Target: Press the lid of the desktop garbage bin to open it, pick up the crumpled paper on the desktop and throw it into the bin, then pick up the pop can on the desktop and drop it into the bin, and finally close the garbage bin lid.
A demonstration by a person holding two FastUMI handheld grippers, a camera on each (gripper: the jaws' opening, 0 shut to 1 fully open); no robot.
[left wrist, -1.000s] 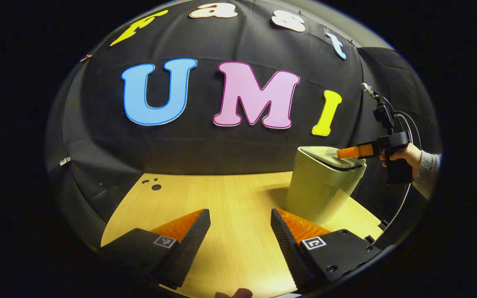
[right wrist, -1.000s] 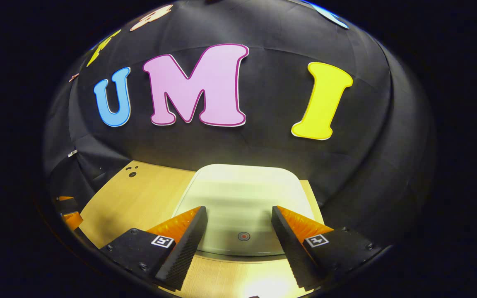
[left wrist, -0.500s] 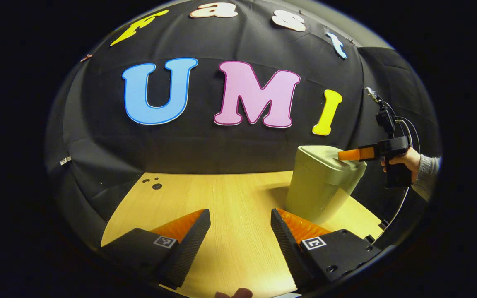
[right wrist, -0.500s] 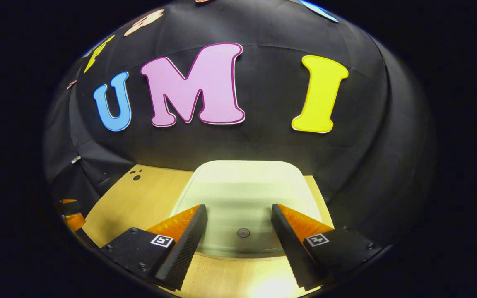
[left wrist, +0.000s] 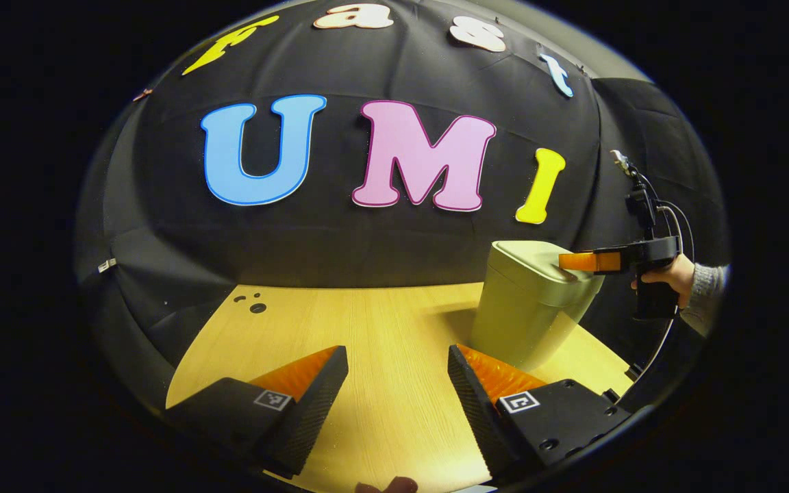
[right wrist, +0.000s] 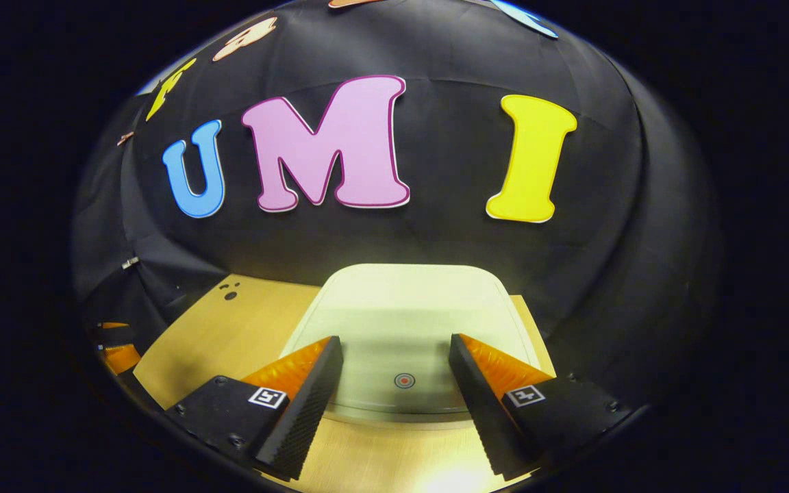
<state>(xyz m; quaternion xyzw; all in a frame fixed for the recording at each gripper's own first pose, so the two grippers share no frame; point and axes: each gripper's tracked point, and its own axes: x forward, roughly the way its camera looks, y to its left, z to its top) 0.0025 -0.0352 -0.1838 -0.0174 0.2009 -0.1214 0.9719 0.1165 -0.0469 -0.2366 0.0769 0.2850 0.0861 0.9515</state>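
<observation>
While the right gripper [right wrist: 396, 346] hangs over the near edge of the garbage bin [right wrist: 408, 322], its two fingers stand well apart with nothing between them, and the closed lid [right wrist: 411, 301] spreads out ahead of and below them. A small red dot [right wrist: 404, 380] on the lid sits in the gap between the fingers, close to the lid's near rim. In the left gripper view the same gripper [left wrist: 576, 261] shows from the side at the far right, held level by a hand [left wrist: 668, 274] in a grey sleeve [left wrist: 706, 291], its fingertip end reaching over the bin's [left wrist: 528, 308] top; whether it touches the lid [left wrist: 531, 259] cannot be told from here.

The bin stands upright on the wooden table [left wrist: 381, 322], toward its right side and close to the black cloth wall behind. The left gripper [left wrist: 398, 370] is low over the table's near part, its fingers also spread wide and empty, with bare wood between them. The bin lies ahead and to the right of it, just beyond the tip of its right finger. A few small dark holes [left wrist: 252, 305] mark the table's far left corner. At the left edge of the right gripper view, part of the left gripper [right wrist: 117, 349] shows low beside the table.
</observation>
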